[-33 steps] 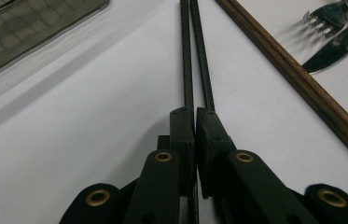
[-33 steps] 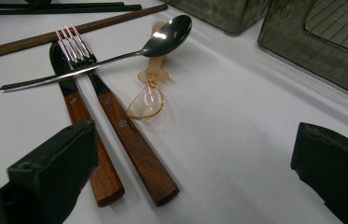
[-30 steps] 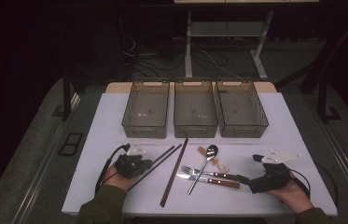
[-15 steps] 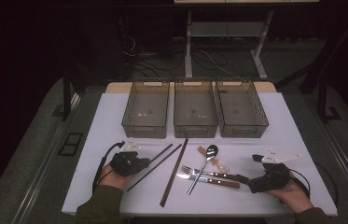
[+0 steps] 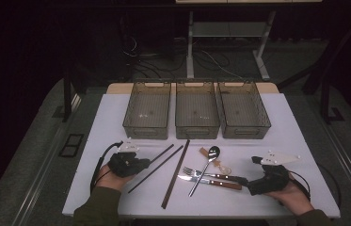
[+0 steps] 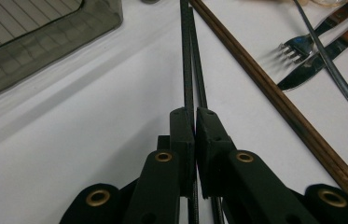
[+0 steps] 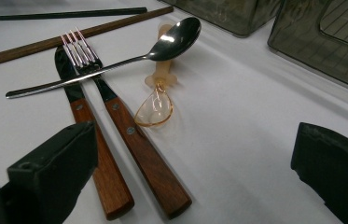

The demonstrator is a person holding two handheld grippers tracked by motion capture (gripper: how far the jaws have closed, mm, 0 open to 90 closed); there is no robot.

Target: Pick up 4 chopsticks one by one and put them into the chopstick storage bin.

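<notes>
At the near edge of the table, the left gripper is clenched on a pair of black chopsticks that run away from it across the white top. The right gripper rests with its jaws spread wide, nothing between them, just short of the wooden handles of a knife and fork. A spoon lies across both. Farther off, three grey bins stand in a row.

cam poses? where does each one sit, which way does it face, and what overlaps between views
High view: above the person's side, facing forward and down on the table; both forearms, left tongs, right tongs.
Left gripper view: rides the left tongs, shut on black chopsticks.
Right gripper view: rides the right tongs, open, facing the fork.
Shared: fork, knife, spoon.
</notes>
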